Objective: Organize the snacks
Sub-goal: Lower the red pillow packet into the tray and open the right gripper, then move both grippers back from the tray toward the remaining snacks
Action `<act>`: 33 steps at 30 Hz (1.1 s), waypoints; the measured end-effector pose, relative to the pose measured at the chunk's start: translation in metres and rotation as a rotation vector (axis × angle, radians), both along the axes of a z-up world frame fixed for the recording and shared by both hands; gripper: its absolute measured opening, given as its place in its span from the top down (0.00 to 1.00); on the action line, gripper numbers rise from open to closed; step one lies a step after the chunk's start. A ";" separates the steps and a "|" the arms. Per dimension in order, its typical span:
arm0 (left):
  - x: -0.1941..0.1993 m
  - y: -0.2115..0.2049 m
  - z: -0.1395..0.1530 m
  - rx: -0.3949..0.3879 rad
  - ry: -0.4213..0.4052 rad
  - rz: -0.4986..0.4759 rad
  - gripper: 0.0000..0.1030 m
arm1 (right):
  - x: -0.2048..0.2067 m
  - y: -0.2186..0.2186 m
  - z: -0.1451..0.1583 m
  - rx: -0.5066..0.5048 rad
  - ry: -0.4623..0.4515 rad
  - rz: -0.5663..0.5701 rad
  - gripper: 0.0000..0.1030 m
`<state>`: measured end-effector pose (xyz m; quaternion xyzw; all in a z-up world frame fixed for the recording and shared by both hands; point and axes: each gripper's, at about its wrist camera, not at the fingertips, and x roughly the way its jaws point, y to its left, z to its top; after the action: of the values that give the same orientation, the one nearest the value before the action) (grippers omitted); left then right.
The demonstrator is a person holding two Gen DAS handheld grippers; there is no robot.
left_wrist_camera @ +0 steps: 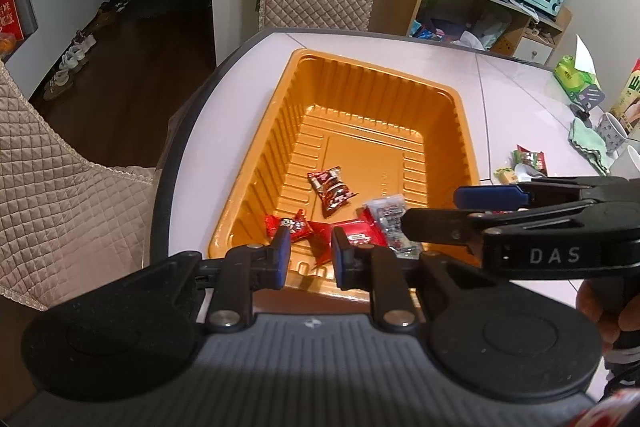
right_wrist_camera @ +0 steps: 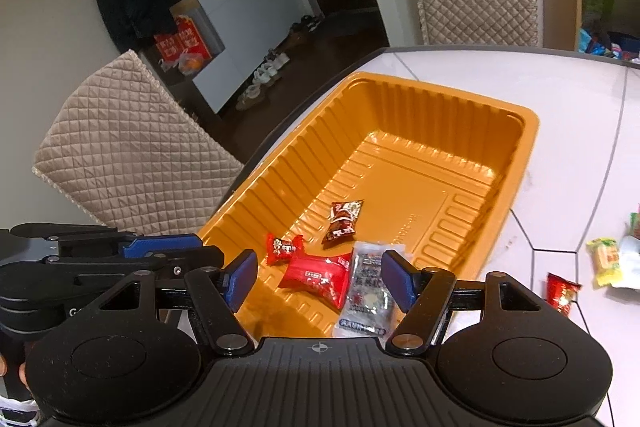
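With 4 snacks already lying at the near end of the orange tray (right_wrist_camera: 516, 131), both the right gripper (right_wrist_camera: 318, 281) and left gripper (left_wrist_camera: 308, 255) hover there, fingers parted and empty, so the right should swing to the loose packets (right_wrist_camera: 562, 293) on the counter (right_wrist_camera: 580, 167) right of the tray.

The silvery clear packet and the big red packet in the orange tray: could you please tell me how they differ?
The silvery clear packet is see-through with dark print; the big red packet is opaque red with a white label. The silvery one looks longer and lies nearer the tray's near wall, partly over the red one's edge; the red one lies further left. Both are sealed snacks inside the orange tray, and neither is held.
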<state>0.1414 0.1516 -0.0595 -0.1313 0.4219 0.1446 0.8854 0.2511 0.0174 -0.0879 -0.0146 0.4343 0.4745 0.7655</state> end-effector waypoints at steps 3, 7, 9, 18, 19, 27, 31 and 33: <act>-0.003 -0.006 0.004 -0.002 -0.006 -0.007 0.81 | -0.004 -0.013 0.005 0.009 0.000 -0.020 0.34; -0.008 -0.017 0.009 -0.002 -0.015 -0.021 0.81 | -0.012 -0.034 0.011 0.023 -0.004 -0.046 0.33; -0.010 -0.024 0.011 -0.002 -0.019 -0.029 0.80 | -0.016 -0.044 0.015 0.028 -0.005 -0.059 0.33; -0.020 -0.059 0.017 -0.012 -0.030 -0.072 0.79 | -0.037 -0.099 0.023 0.037 -0.001 -0.135 0.33; -0.021 -0.063 0.017 -0.013 -0.030 -0.077 0.79 | -0.039 -0.105 0.024 0.038 0.000 -0.143 0.33; -0.031 -0.094 0.017 -0.020 -0.026 -0.112 0.79 | -0.053 -0.149 0.026 0.034 0.005 -0.204 0.33; -0.035 -0.111 0.015 -0.023 -0.023 -0.133 0.78 | -0.058 -0.170 0.025 0.029 0.007 -0.232 0.33; -0.035 -0.120 0.015 -0.025 -0.021 -0.146 0.77 | -0.061 -0.175 0.025 0.024 0.006 -0.246 0.33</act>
<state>0.1060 0.0318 -0.0447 -0.1126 0.4227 0.0728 0.8963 0.1905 -0.1579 -0.0629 0.0496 0.4294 0.3824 0.8167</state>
